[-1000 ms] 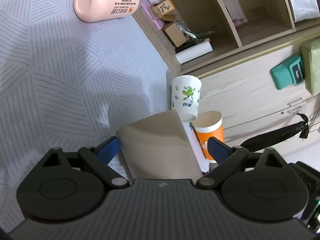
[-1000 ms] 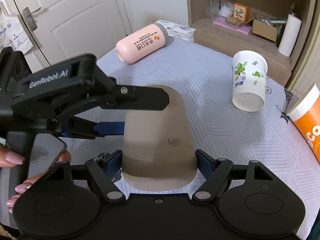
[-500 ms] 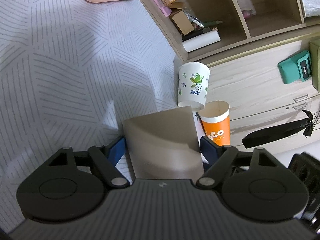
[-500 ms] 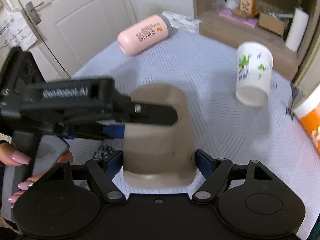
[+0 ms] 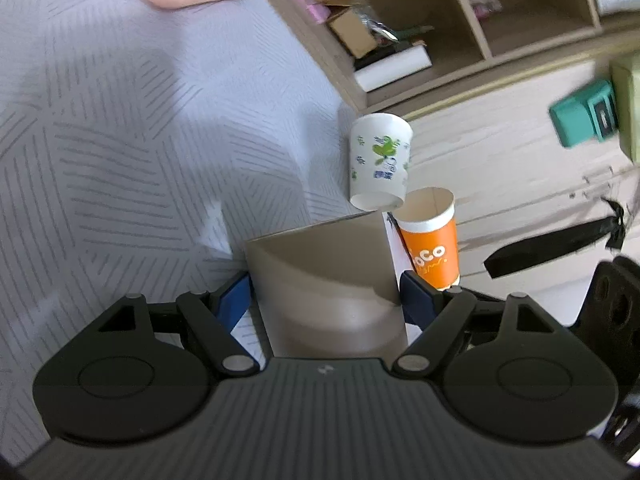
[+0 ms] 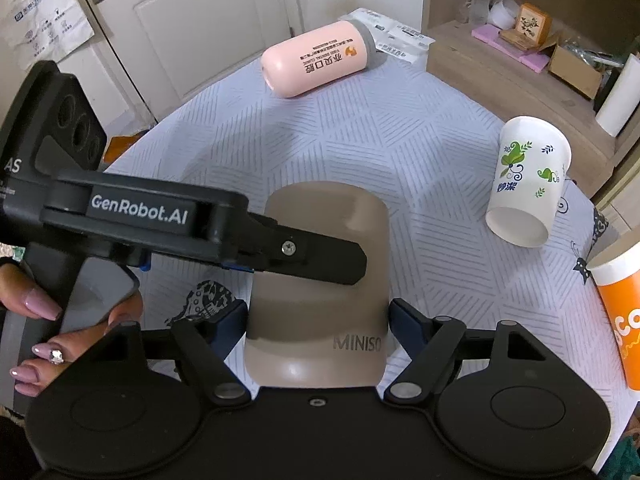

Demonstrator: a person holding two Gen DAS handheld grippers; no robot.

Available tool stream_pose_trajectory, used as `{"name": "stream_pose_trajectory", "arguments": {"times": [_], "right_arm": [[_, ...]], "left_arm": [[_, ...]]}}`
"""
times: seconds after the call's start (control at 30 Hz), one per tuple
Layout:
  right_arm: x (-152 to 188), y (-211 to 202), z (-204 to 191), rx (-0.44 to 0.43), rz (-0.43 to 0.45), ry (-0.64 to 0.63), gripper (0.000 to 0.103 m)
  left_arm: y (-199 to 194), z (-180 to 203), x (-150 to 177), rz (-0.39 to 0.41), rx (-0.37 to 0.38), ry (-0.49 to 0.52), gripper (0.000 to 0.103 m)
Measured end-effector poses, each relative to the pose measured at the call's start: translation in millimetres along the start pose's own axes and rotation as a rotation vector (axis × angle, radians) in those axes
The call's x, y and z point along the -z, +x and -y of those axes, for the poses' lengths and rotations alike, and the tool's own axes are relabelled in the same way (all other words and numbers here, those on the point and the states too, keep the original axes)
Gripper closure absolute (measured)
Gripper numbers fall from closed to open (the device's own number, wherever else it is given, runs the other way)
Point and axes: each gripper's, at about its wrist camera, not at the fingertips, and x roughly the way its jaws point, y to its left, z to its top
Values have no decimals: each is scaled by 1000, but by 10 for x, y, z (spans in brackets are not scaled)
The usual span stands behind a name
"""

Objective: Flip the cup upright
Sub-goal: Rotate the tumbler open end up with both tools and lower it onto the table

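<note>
A taupe MINISO cup (image 6: 320,280) stands with its closed, rounded end up on the patterned tablecloth. It also fills the lower middle of the left wrist view (image 5: 326,288). My left gripper (image 5: 326,296) is shut on it from the sides; its arm crosses the cup in the right wrist view (image 6: 224,236). My right gripper (image 6: 318,320) has its blue pads against the cup's lower sides. A white leaf-print paper cup (image 6: 526,184) stands tilted, mouth down, at the right.
A pink bottle (image 6: 316,60) lies on its side at the far end of the table. An orange paper cup (image 6: 618,312) stands upright at the right edge. Wooden shelves (image 5: 420,20) with clutter stand beyond the table. A door (image 6: 200,20) is behind.
Both grippers stay on the taupe cup. The views have shifted and the cup looks slightly turned; the left wrist view now looks further along the table's edge.
</note>
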Motion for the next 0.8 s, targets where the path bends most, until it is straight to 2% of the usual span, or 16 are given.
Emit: {"name": "stream_pose_trajectory", "arguments": {"times": [0.37,0.6,0.8], "right_arm": [[407,-216,-239,70,154,-61,22],[705,-255,-384,131,288,-101,22],[837,-262,-364,119,362,-63,22]], "left_arm": [[-208,292,356,98,4,328,24],[-337,475,568,125,-25,512,24],[-367,628,695,144,-75,640,24]]}}
